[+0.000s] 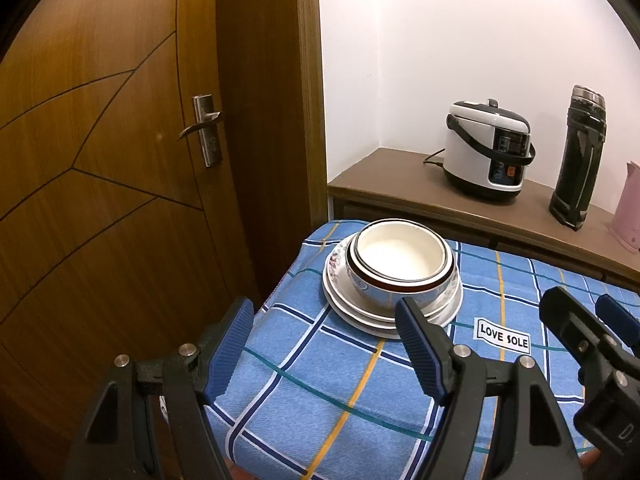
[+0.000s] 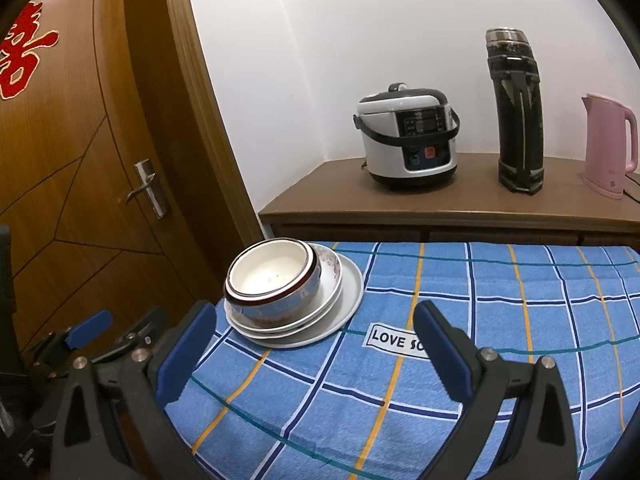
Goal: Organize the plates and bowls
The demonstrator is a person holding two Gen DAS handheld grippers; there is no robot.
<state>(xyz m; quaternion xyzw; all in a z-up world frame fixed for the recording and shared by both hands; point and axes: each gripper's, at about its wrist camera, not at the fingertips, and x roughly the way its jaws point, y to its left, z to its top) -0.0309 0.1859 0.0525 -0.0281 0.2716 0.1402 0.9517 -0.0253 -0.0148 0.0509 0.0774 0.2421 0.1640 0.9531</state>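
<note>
We see glossy glazed ceramic bowls point(image 1: 400, 264) and plates point(image 1: 360, 312) on a matt woven checked cloth point(image 2: 480, 320), beside a varnished wood door point(image 1: 100, 160) with brushed-metal handle point(image 1: 206, 128).

The pink kettle point(image 1: 626, 216) is cut by the frame edge, and the bowls point(image 2: 274, 280) hide the plates' point(image 2: 344, 304) centres (their pattern untellable).

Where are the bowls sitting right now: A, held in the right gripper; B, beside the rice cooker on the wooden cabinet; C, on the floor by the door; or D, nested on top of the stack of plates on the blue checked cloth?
D: the bowls sit nested on the plates.
</note>
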